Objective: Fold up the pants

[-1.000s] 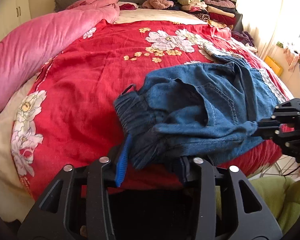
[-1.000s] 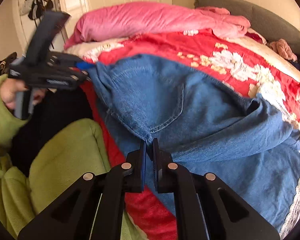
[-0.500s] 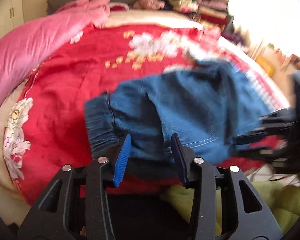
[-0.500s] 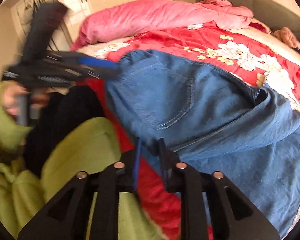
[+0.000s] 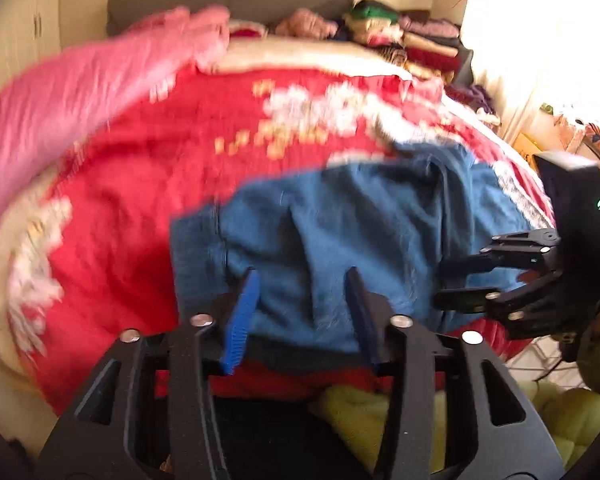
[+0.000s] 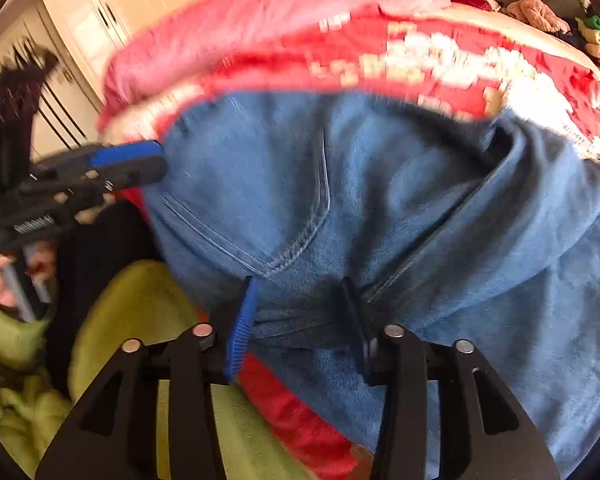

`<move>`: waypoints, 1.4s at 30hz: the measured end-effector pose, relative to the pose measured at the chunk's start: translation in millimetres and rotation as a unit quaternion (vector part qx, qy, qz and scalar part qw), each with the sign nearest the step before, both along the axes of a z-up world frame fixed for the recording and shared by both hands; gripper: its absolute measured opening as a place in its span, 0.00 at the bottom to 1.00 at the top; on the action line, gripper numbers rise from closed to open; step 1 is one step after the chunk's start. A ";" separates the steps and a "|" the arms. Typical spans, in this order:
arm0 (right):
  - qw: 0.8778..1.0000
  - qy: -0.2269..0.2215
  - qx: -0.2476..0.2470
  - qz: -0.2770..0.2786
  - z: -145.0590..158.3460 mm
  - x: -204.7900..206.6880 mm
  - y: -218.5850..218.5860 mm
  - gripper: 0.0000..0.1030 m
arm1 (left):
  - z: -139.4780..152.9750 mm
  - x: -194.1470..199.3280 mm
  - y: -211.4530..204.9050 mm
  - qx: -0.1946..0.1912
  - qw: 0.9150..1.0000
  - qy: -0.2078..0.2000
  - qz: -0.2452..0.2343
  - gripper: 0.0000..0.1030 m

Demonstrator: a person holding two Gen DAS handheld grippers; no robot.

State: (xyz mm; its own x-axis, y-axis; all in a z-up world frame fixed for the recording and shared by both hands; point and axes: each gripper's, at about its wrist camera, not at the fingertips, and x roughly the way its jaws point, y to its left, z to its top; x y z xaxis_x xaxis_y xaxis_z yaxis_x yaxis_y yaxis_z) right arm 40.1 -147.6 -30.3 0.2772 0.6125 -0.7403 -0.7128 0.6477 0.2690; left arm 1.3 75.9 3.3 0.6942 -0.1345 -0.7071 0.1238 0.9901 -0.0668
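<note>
Pants [image 6: 380,208], blue denim, no readable label, lie bunched on the red bedspread [image 5: 148,200] at the bed's near edge; long axis unclear in blur. Left gripper [image 5: 300,300] and right gripper [image 6: 300,312]: jaws just opening, apart, denim between the pads but not pinched. Pink quilt [image 5: 60,96] beyond.

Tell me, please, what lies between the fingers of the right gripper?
In the right wrist view, the near edge of the blue denim pants lies between the right gripper fingers, whose jaws have just been opening and stand apart from the cloth.
</note>
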 end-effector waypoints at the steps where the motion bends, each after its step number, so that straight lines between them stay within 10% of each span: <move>1: 1.000 -0.014 0.004 -0.010 8.7 1.5 -7.6 0.52 | 6.4 0.4 -2.9 -0.001 1.000 -0.007 -0.002 0.45; 13: 0.982 -0.080 0.015 -0.173 70.5 67.8 -91.7 0.61 | 4.7 37.5 -84.4 -0.043 0.992 0.035 -0.118 0.65; 24: 0.986 -0.038 -0.034 -0.160 60.3 155.6 -47.5 0.61 | -47.3 84.3 -133.8 -0.069 0.981 0.110 -0.142 0.65; 29: 0.979 -0.023 -0.113 -0.166 18.1 206.1 0.0 0.62 | -57.8 88.8 -134.5 -0.079 0.981 0.111 -0.137 0.16; 35: 0.965 0.004 -0.152 -0.214 -20.0 247.9 6.5 0.61 | -61.8 78.4 -143.3 -0.060 0.980 0.105 -0.160 0.16; 40: 0.965 0.015 -0.099 -0.241 -19.4 254.0 -25.1 0.12 | -61.1 77.6 -138.7 -0.068 0.979 0.103 -0.165 0.16; 42: 0.964 0.019 -0.072 -0.255 -10.0 246.6 -44.4 0.10 | -60.4 76.2 -137.9 -0.066 0.979 0.100 -0.167 0.16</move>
State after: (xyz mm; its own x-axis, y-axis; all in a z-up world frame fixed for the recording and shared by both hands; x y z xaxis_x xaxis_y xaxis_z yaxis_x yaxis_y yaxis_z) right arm 286.7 -192.0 -40.3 0.4856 0.2937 -0.8234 -0.2836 0.9439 0.1694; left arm 77.5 -62.1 -57.2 0.4447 -0.4293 -0.7861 0.4100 0.8779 -0.2474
